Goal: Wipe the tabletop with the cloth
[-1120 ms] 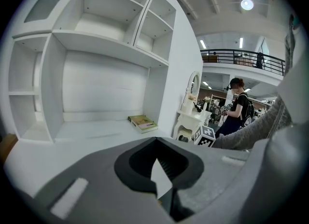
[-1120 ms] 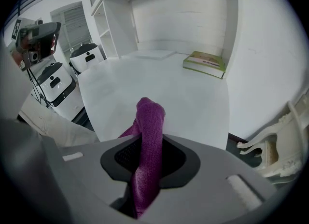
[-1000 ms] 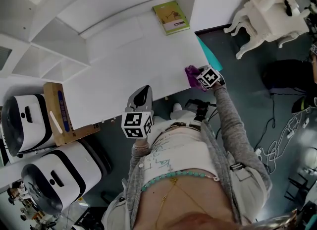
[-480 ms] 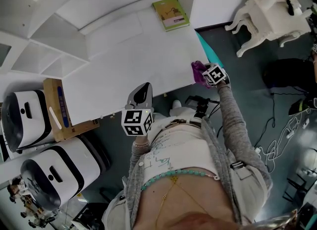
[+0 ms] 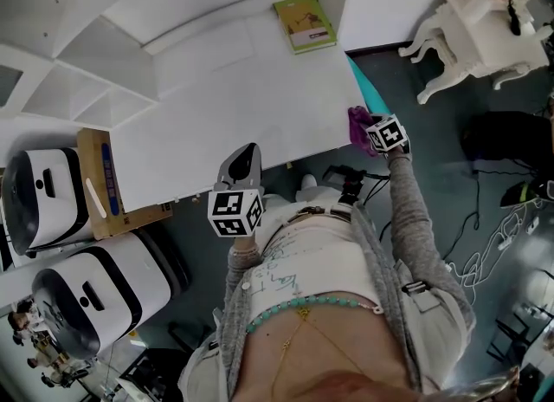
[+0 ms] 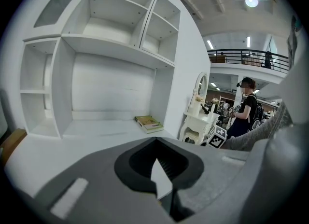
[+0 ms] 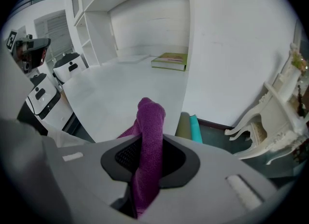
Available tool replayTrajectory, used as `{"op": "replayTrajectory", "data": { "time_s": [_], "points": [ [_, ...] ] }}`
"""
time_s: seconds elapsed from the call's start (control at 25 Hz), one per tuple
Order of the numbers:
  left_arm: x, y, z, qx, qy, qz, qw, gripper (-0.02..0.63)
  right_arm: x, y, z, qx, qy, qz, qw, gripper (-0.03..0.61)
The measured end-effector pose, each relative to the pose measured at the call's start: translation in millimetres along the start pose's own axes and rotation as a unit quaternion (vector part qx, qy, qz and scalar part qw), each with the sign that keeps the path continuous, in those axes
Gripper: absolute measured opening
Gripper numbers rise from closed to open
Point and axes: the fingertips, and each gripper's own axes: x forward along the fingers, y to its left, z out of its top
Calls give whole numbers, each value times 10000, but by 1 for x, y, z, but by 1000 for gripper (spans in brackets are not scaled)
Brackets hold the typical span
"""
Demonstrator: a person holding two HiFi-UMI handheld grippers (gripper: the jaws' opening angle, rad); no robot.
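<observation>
I take this as the wiping step at the end of a pass. My right tongs are clamped on the cloth, which sits at the tabletop's near right corner, about 3 o'clock from the middle of the head view. Whether the cloth is pressed flat on the surface or just hanging off the edge, I cannot tell.

My left tongs hover by the near edge at 6 o'clock, tips together with nothing between them.

The next move, as I judge it, is to bring the cloth back in over the board towards 10 o'clock, low enough that the fabric drags rather than skims, and to stop short of the book lying at 1 o'clock against the back wall.

The cloth is purple with a soft looped pile like towelling, and it stands up from my right jaws as a folded, rounded ridge — limp stuff that should flatten under light pressure. The tabletop is smooth, matt white and flat with a crisp edge. The book is thin, with a yellow-green cover.
</observation>
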Motion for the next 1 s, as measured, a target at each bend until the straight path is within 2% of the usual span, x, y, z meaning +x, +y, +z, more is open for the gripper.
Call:
{"op": "replayTrajectory", "data": {
  "time_s": [0.32, 0.64, 0.84, 1.0],
  "points": [
    [-2, 5, -3, -95, 18, 146, 9998, 0, -3, -9, -7, 342, -167, 4, 9993, 103],
    [-7, 23, -6, -207, -25, 362, 9991, 0, -7, -22, -15, 750, -274, -299, 9964, 100],
    [-14, 44, -7, -298, -45, 362, 9989, 0, -15, -19, -6, 438, -171, -702, 9964, 95],
    [-20, 70, -10, -391, -33, 359, 9986, 0, -22, -8, 15, 412, -346, -776, 9955, 94]
  ]
}}
